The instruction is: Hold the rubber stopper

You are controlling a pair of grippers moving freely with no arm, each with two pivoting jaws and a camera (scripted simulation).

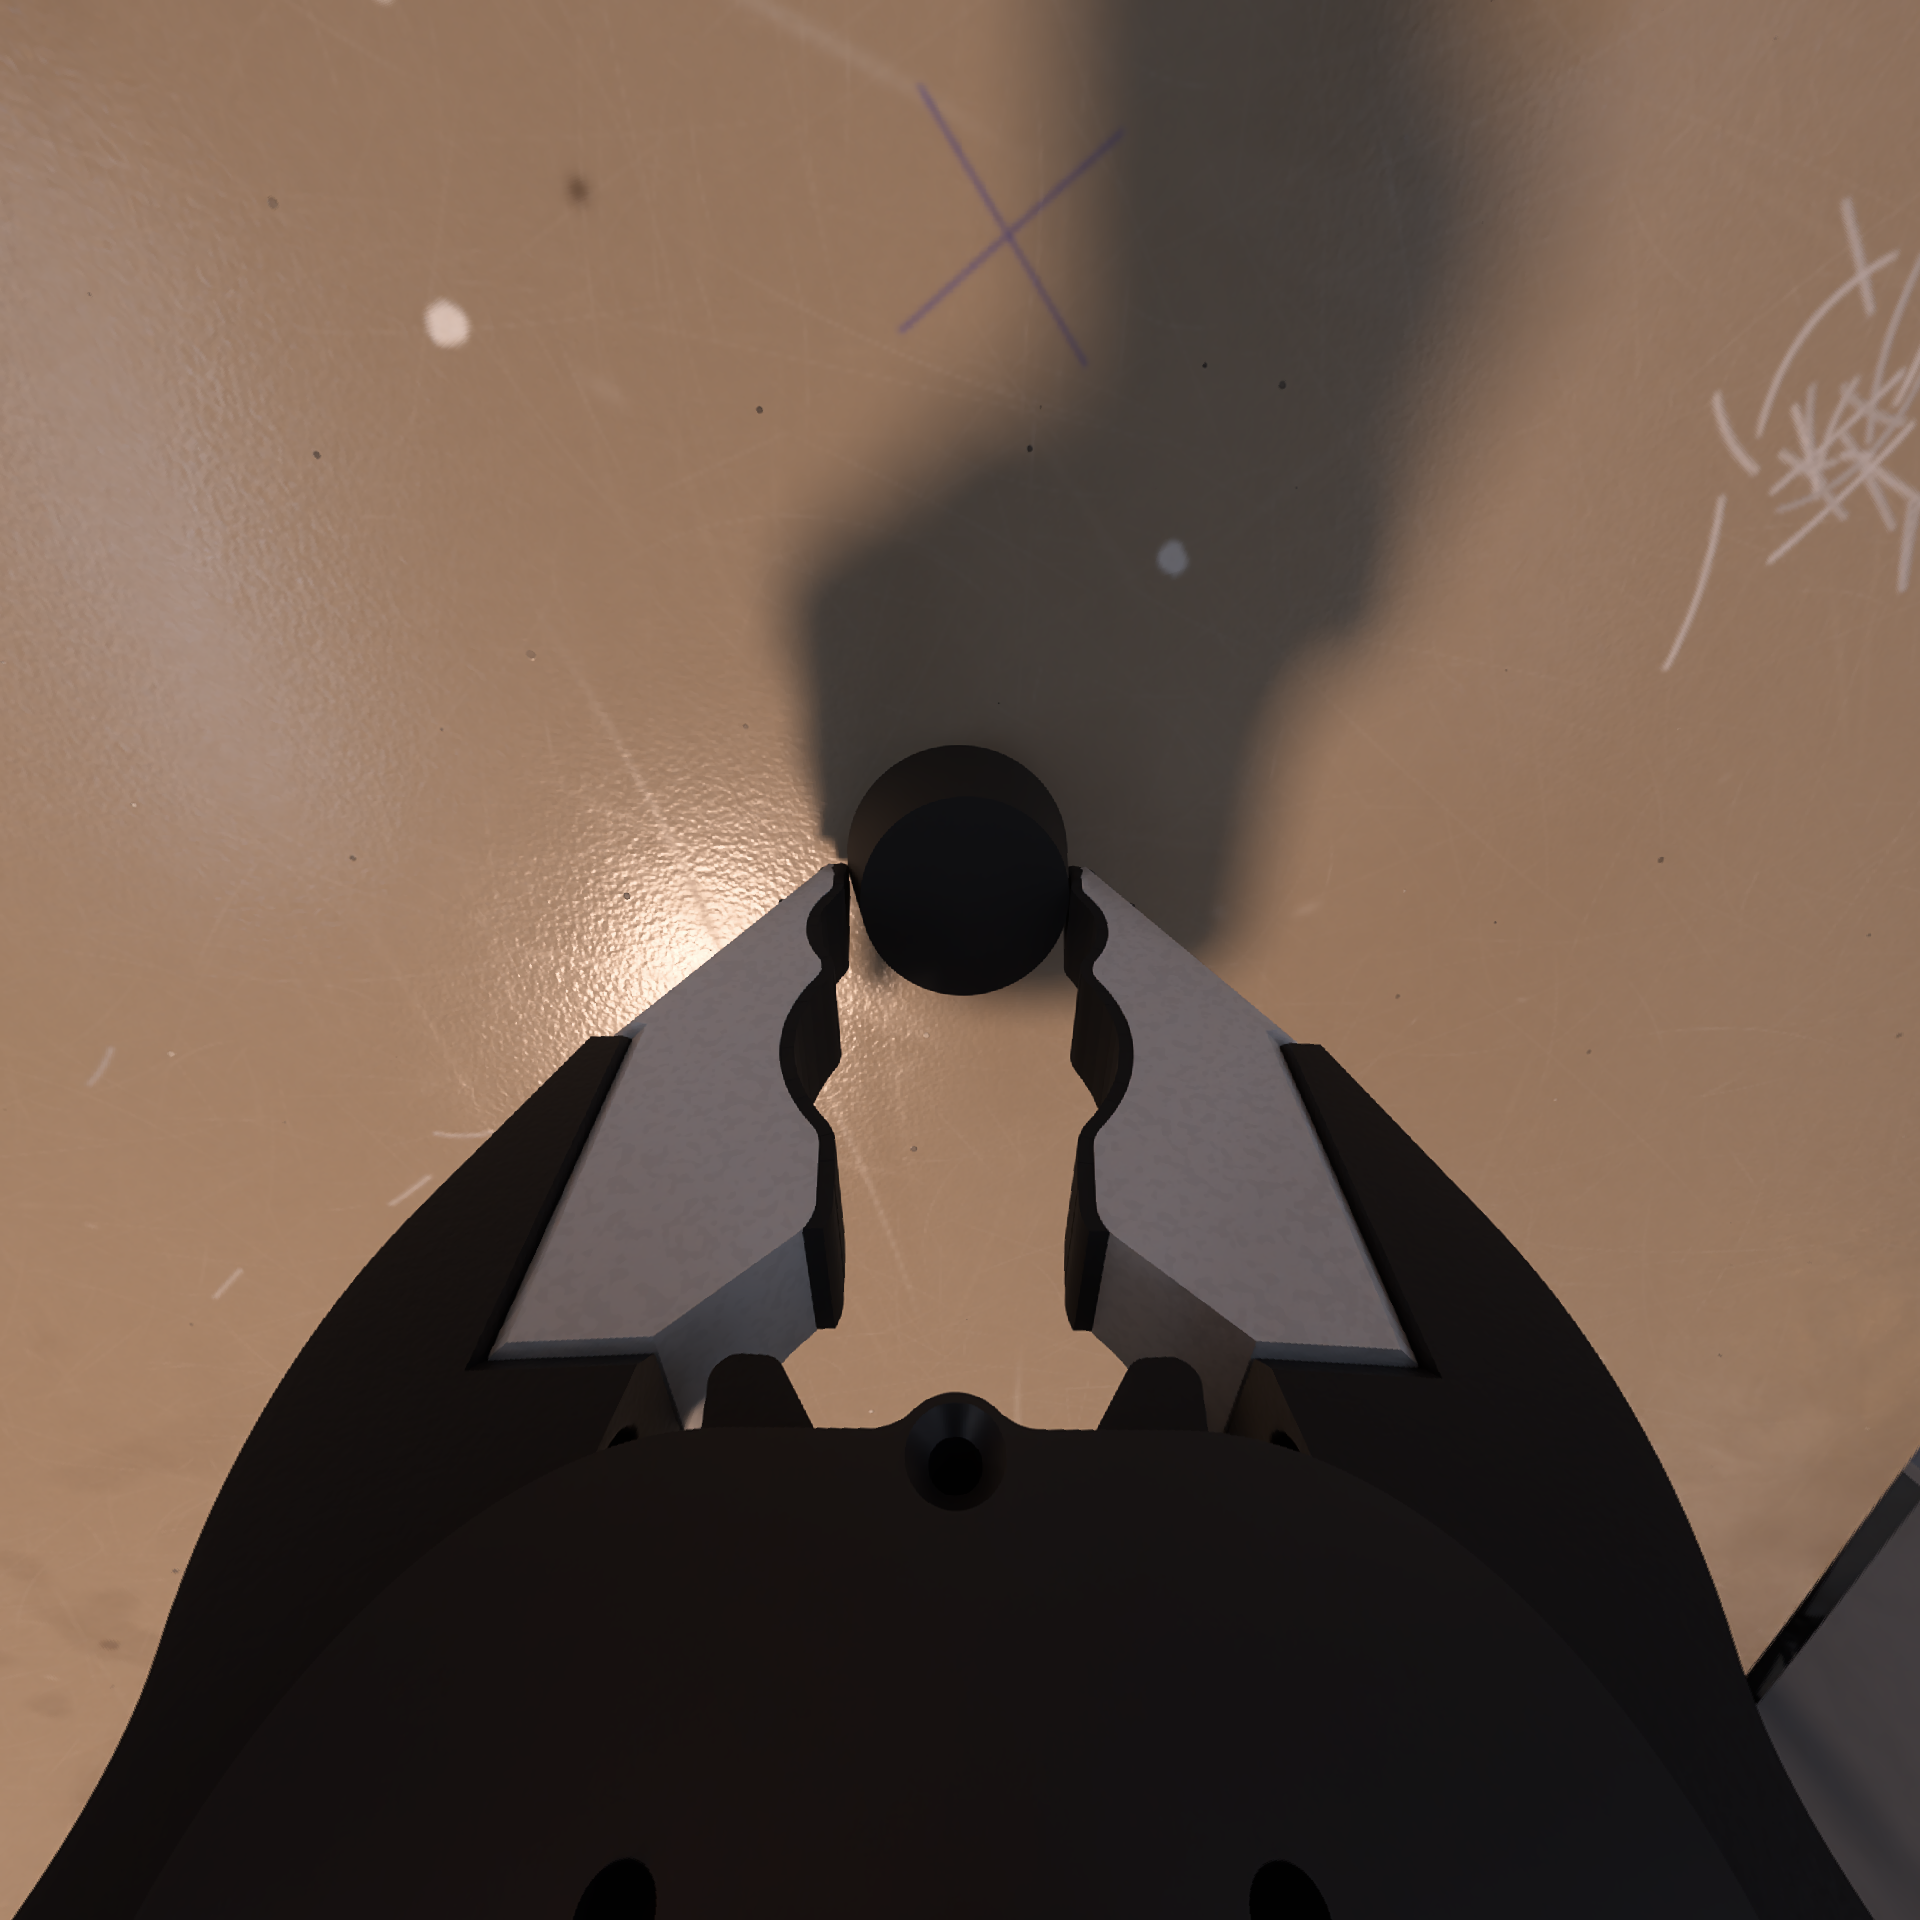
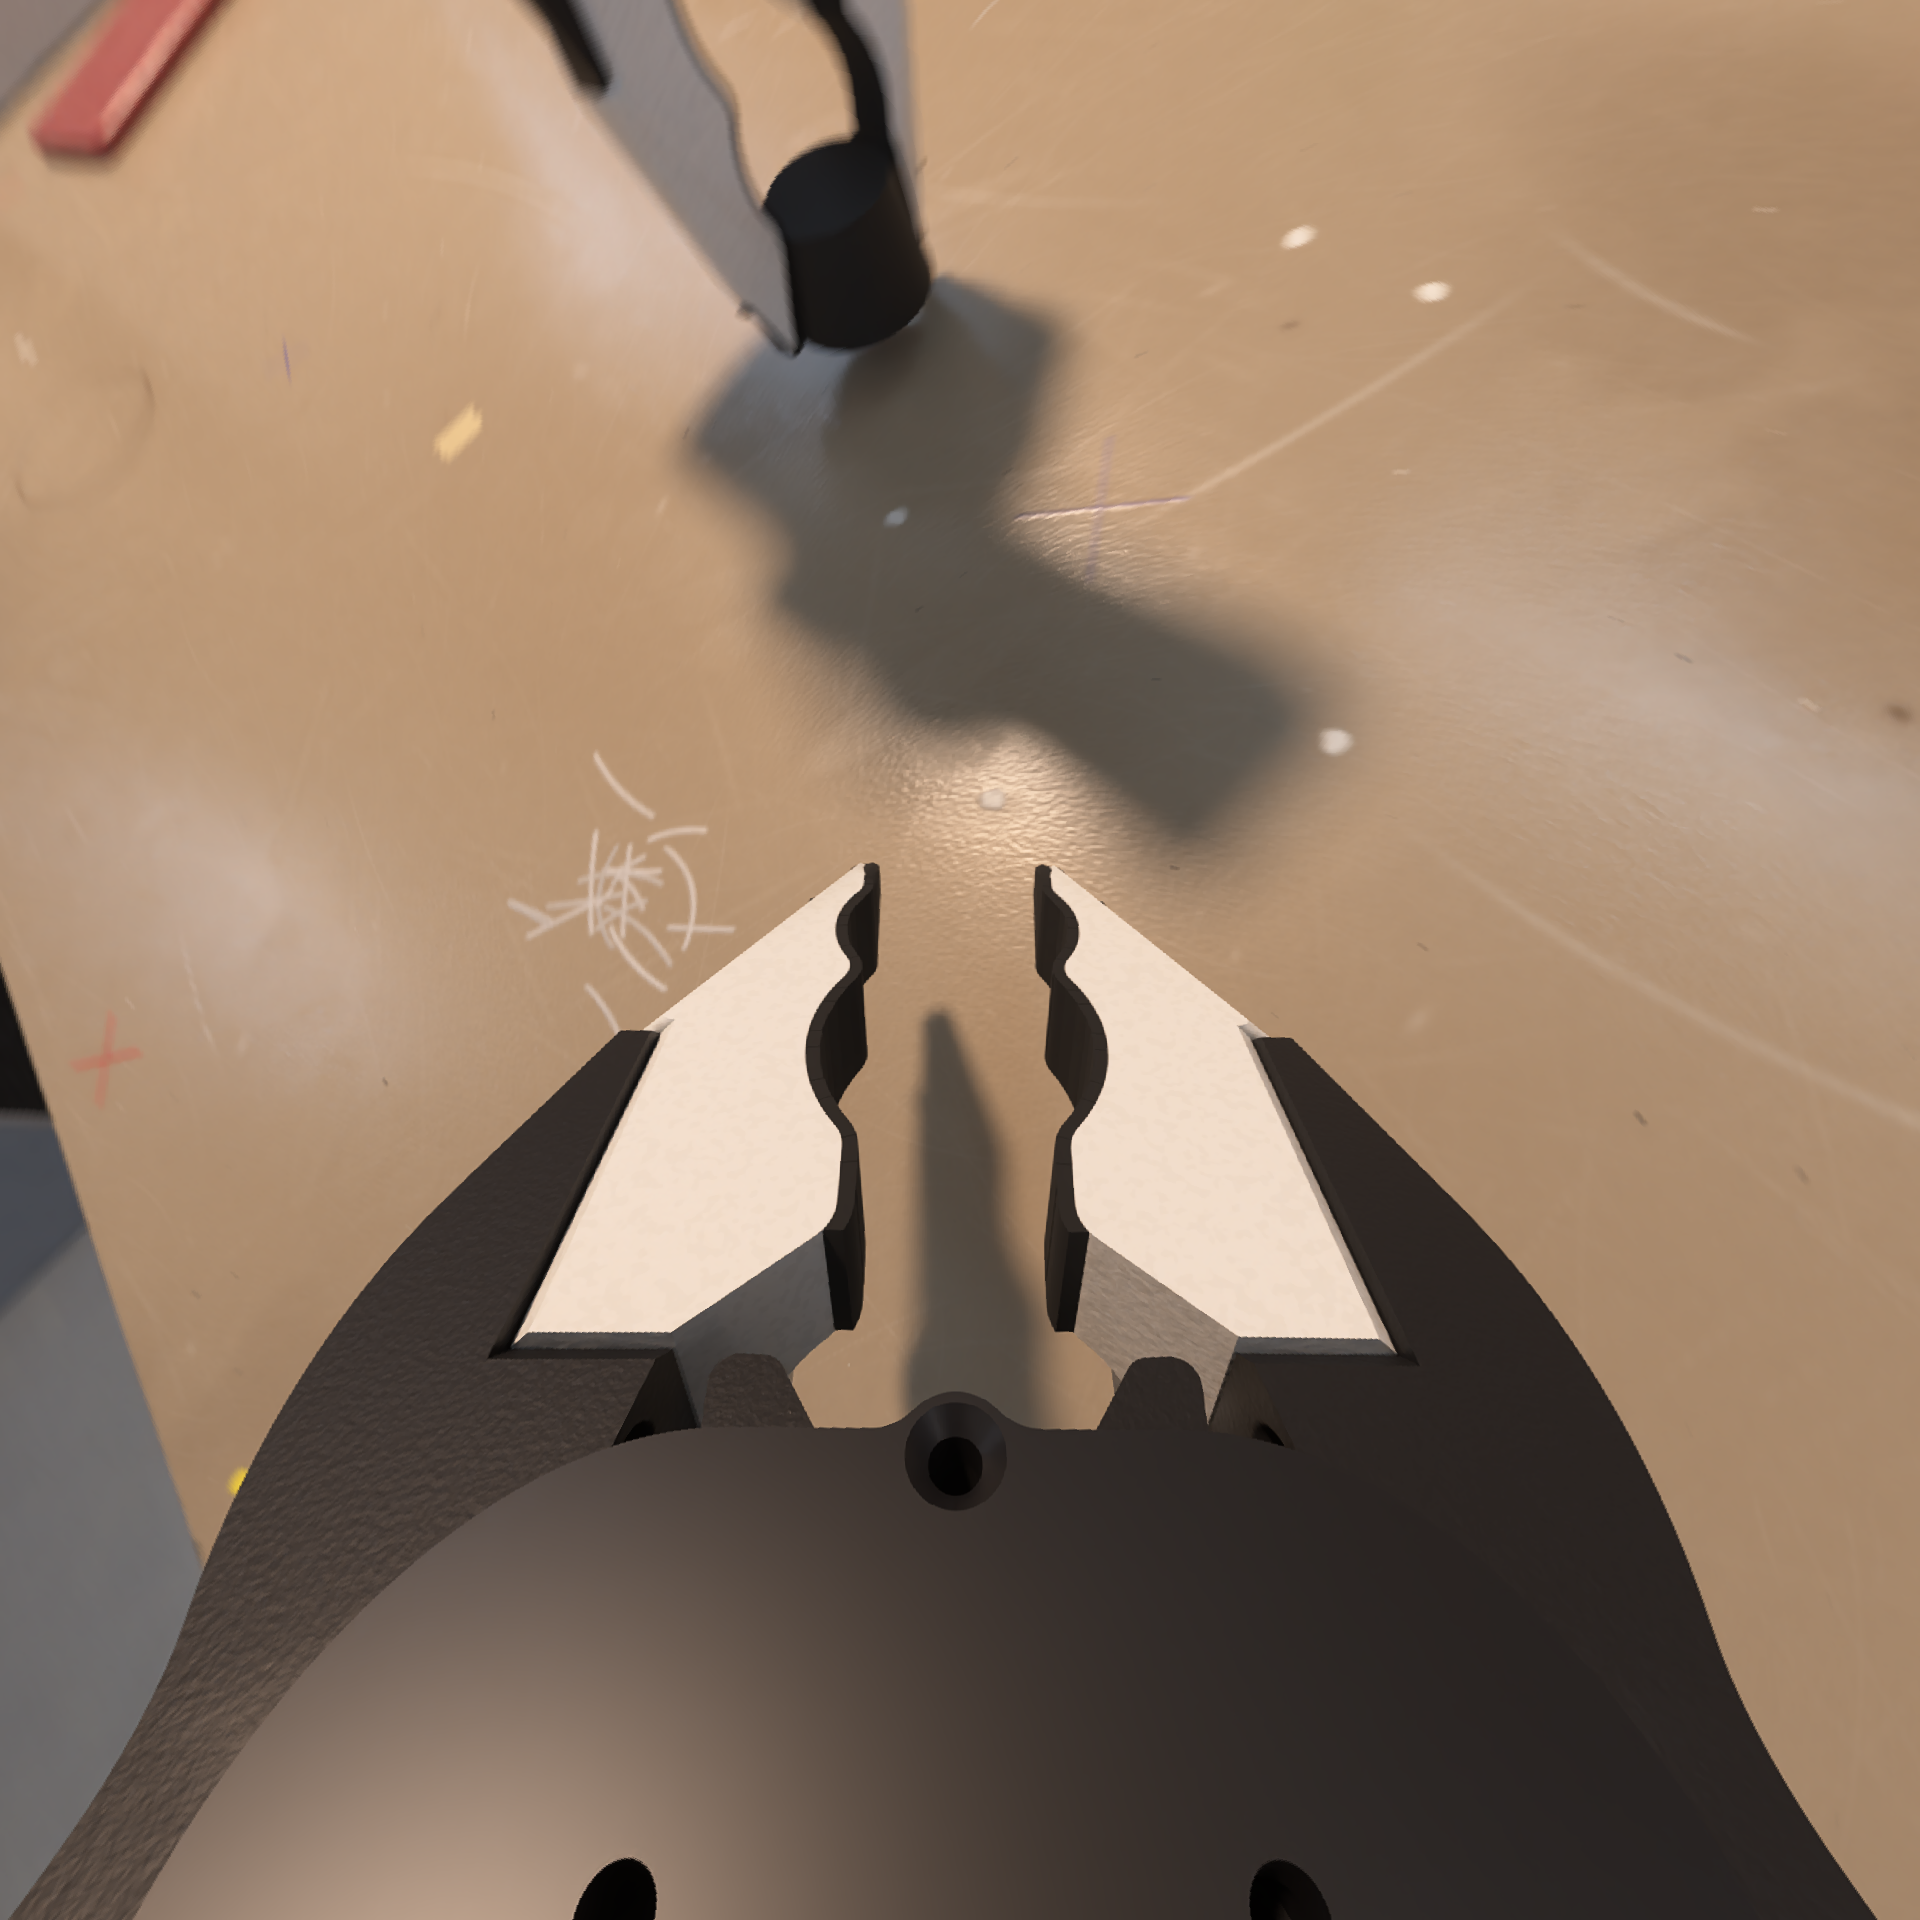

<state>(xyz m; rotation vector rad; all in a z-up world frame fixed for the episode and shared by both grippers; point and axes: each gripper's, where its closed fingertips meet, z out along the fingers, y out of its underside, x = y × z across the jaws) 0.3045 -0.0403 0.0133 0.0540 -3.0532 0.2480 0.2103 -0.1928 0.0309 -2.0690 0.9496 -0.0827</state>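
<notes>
Black rubber is sitting between your left gripper's (image 1: 958, 883) tips: the rubber stopper (image 1: 961, 894), a short dark cylinder, is filling the gap at the very front of the claw. Both fingertips (image 1: 831, 904) are pressing against its sides, so your left claw is gripping the stopper at a medium width. Behind the stopper, between the fingers, the tan table (image 1: 416, 727) is showing through. The stopper's lower end is lying at or just above the table; contact cannot be confirmed. Beyond the tips, the claw's shadow is stretching away, and a faint purple cross mark (image 1: 1006, 237) is lying farther ahead. White scratch marks (image 1: 1839, 457) are lying well off to the right of the claw.

Your right gripper (image 2: 956, 883) is hovering over the same table with its fingers parted to a narrow gap and nothing between them. Just left of its tips you are seeing the white scratch marks (image 2: 634, 904). Far ahead and slightly left, the left gripper (image 2: 800, 332) is clamping the stopper (image 2: 847, 255). A red flat bar (image 2: 109, 78) is lying beyond that, at far left.
</notes>
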